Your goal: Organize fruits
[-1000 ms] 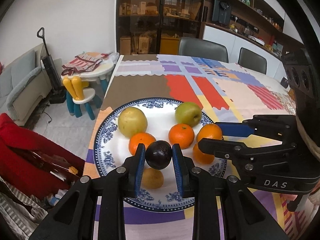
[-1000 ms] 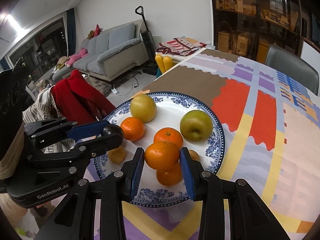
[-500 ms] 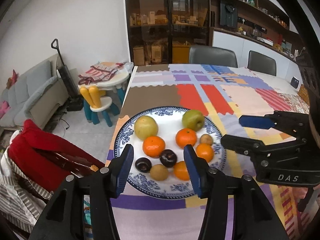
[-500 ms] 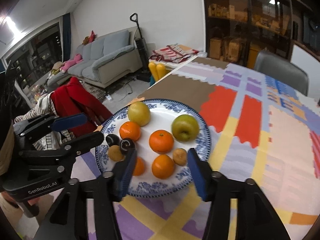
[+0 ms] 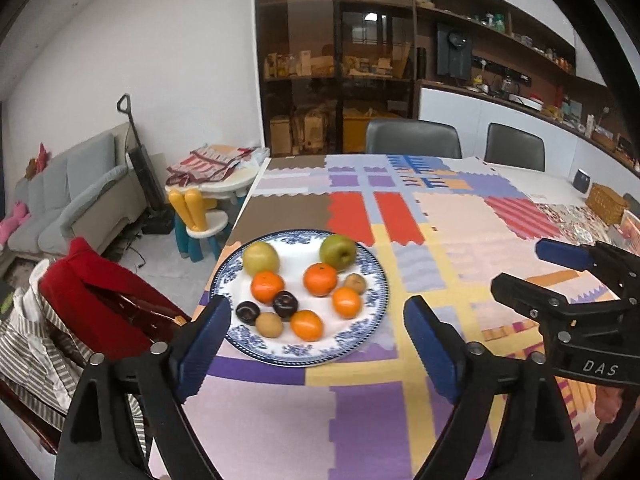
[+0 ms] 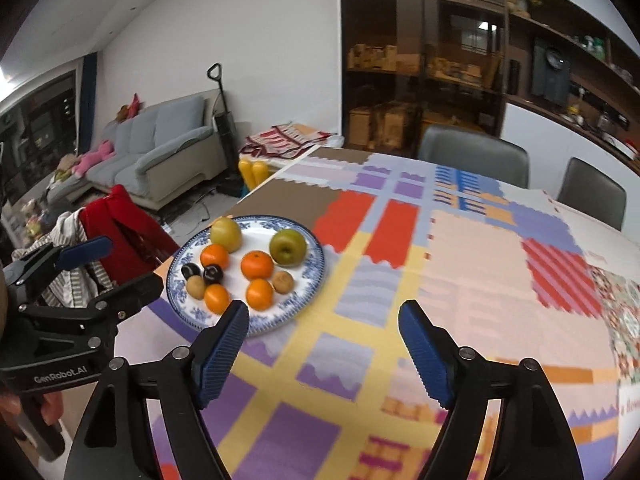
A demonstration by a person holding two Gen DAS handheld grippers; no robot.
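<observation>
A blue-and-white plate (image 5: 376, 300) (image 6: 316, 276) on the patchwork tablecloth holds two green apples (image 5: 338, 252) (image 6: 288, 247), several oranges (image 5: 320, 279) (image 6: 257, 265), two dark plums (image 5: 285, 305) (image 6: 213, 274) and two brown kiwis (image 5: 269, 324) (image 6: 283, 282). My left gripper (image 5: 316, 344) is open and empty, held back above the table's near edge. My right gripper (image 6: 324, 342) is open and empty, to the right of the plate. Each gripper also shows in the other's view, the right (image 5: 560, 280) and the left (image 6: 104, 272).
A chair draped with a red garment (image 5: 100, 300) stands at the table's left edge. A wicker basket (image 5: 606, 203) sits at the table's far right. Two grey chairs (image 5: 412, 138) stand behind the table. A child's table and stool (image 5: 200, 216) are on the floor.
Both grippers let go of their fruit, the left a plum and the right an orange, opened wide, and pulled back and up from the plate. All fruit now lies on the plate.
</observation>
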